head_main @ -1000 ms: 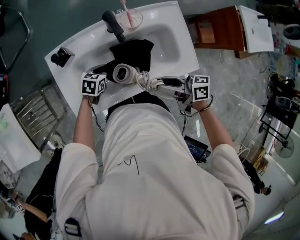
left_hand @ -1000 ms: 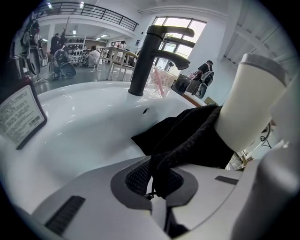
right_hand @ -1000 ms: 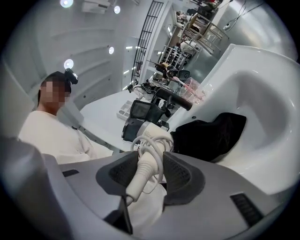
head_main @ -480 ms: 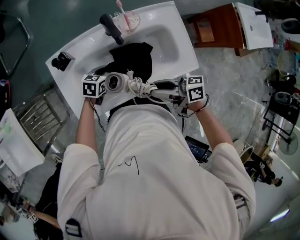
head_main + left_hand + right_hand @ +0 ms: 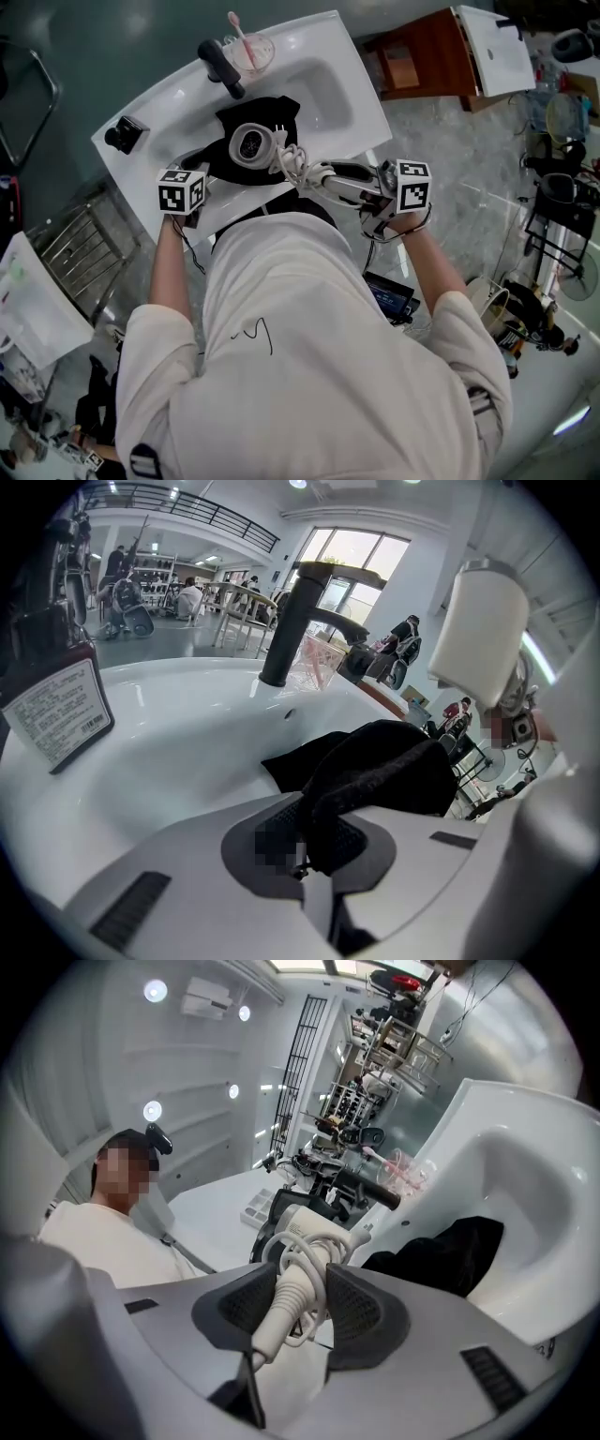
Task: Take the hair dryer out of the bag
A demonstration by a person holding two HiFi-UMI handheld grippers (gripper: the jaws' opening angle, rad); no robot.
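The white hair dryer (image 5: 251, 145) hangs above the black bag (image 5: 267, 114), which lies in the white sink (image 5: 328, 56). Its coiled cord (image 5: 296, 165) is wrapped round the handle. My right gripper (image 5: 339, 178) is shut on that handle; the pads clamp the handle's ribbed end (image 5: 289, 1299) in the right gripper view, with the dryer body (image 5: 305, 1226) beyond and the bag (image 5: 450, 1251) lower right. My left gripper (image 5: 202, 178) is shut on a fold of the bag's fabric (image 5: 375, 775), pinched at the jaws (image 5: 314, 855). The dryer's white barrel (image 5: 483, 635) shows upper right there.
A black faucet (image 5: 223, 67) and a cup with a toothbrush (image 5: 249, 49) stand on the sink's far rim, a small black object (image 5: 125, 134) at its left corner. A dark bottle (image 5: 52, 700) sits left of the basin. A wooden cabinet (image 5: 422, 61) stands right, a metal rack (image 5: 75, 248) left.
The right gripper has lifted the hair dryer, whose round end now faces up over the bag. The left gripper still pinches the bag and has shifted slightly.
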